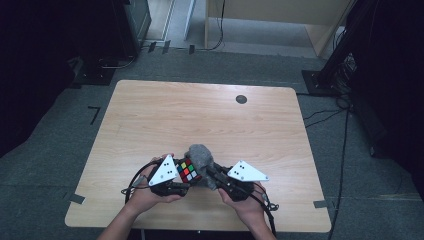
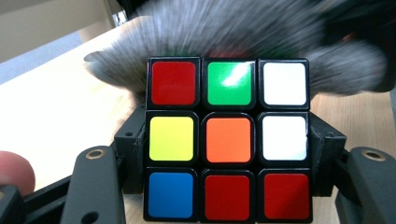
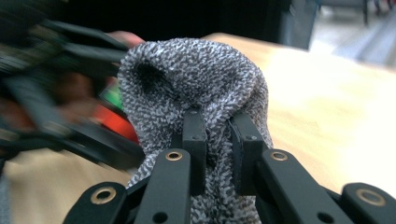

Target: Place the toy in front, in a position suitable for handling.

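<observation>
A colour puzzle cube [image 1: 187, 170] sits clamped between the jaws of my left gripper [image 1: 186, 176] near the table's front edge. Its face toward the camera [image 2: 228, 140] shows red, green, white, yellow, orange and blue tiles. A grey fuzzy cloth [image 1: 202, 159] is bunched against the cube's far side; it looks blurred [image 2: 233, 32] in the left gripper view. My right gripper [image 3: 218, 140] is shut on a fold of this cloth [image 3: 196, 79], and the cube's red and green tiles [image 3: 112, 109] peek out to the left behind it.
The wooden table [image 1: 200, 120] has a small dark round disc [image 1: 241, 99] near its far edge. Black stands and cables line the floor on both sides. A fingertip [image 2: 14, 172] shows at the left in the left gripper view.
</observation>
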Demonstrator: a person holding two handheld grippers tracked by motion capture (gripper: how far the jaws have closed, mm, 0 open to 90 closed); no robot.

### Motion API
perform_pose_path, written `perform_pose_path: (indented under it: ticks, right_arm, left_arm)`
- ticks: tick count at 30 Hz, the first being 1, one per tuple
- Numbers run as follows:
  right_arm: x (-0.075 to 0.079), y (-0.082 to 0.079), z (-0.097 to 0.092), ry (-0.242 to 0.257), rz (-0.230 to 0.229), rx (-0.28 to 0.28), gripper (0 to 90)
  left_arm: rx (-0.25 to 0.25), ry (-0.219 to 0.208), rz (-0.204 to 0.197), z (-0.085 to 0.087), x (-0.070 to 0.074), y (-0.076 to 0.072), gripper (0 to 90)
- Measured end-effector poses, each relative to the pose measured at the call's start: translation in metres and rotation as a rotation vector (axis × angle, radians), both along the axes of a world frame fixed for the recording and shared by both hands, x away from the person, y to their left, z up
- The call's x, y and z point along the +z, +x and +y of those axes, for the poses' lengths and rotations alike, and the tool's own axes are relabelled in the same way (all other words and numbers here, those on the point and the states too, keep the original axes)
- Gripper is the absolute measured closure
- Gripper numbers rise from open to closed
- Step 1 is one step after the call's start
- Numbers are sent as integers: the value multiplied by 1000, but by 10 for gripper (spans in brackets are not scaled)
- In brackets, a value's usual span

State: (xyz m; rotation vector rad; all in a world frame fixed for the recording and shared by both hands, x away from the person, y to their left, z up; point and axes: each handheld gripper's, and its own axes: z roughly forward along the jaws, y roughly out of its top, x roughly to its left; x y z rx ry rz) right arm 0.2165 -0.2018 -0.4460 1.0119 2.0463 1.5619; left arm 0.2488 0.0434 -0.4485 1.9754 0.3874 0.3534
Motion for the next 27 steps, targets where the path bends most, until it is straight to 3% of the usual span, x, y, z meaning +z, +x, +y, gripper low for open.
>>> perform_pose_path:
  ticks: [1, 2, 3, 6, 8, 10, 16, 19, 22, 27]
  right_arm:
    - [0, 0, 0, 0, 0, 0, 798]
    - [-6, 5, -7, 32, 61, -19, 800]
    - [-5, 5, -8, 51, 65, -13, 800]
    - [6, -1, -2, 113, 26, 46, 800]
    - [13, -8, 4, 127, -12, 88, 800]
    - [14, -9, 7, 104, -28, 83, 800]
    - [-1, 4, -7, 94, 74, -6, 802]
    - [8, -4, -1, 115, 14, 39, 801]
    - [15, -10, 6, 88, -35, 61, 799]
    - [2, 3, -3, 52, 31, -9, 800]
  left_arm:
    - [0, 0, 0, 0, 0, 0, 341]
    - [-3, -17, 8, 2, 1, 1, 341]
    - [-5, -25, 10, 2, 1, 1, 341]
    - [-17, -27, 13, 2, 1, 1, 341]
    - [-29, -17, 7, 0, 0, 0, 341]
    - [-26, -5, -8, -1, 0, -2, 341]
    - [-19, -33, -12, 3, 2, -1, 342]
    - [-28, -38, -16, 2, 3, -3, 342]
    - [-25, -21, -17, 0, 2, -4, 342]
    - [-14, -16, -13, 0, 2, -3, 342]
